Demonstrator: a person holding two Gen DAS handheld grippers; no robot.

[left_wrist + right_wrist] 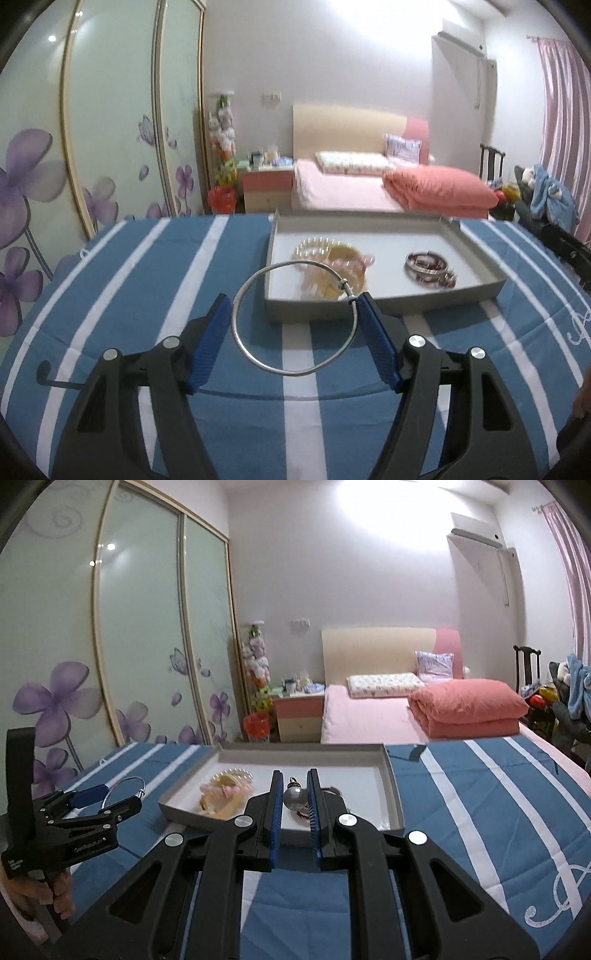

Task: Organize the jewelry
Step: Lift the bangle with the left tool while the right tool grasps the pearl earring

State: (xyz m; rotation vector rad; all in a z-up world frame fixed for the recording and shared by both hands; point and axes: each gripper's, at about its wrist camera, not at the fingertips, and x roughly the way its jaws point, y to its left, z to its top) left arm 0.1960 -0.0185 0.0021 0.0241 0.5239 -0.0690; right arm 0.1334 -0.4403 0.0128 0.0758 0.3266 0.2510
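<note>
My left gripper [293, 299] is shut on a thin silver bangle [295, 374], which spans the gap between its blue pads above the striped cloth, just short of the grey tray [388, 306]. The tray holds a pearl bracelet [317, 245], a pink bead bracelet [352, 263], a yellow bangle [341, 254] and silver and red bracelets [428, 267]. My right gripper [294, 773] is shut on a grey pearl pendant [294, 798], held over the tray's [392, 786] near edge. The left gripper [110, 799] with its bangle [125, 789] shows at the left of the right wrist view.
A blue cloth with white stripes [129, 295] covers the table. A hand [48, 890] grips the left tool's handle. Behind the table stand a pink bed [351, 188], a flowered wardrobe [110, 129] on the left and a cluttered chair [546, 195] on the right.
</note>
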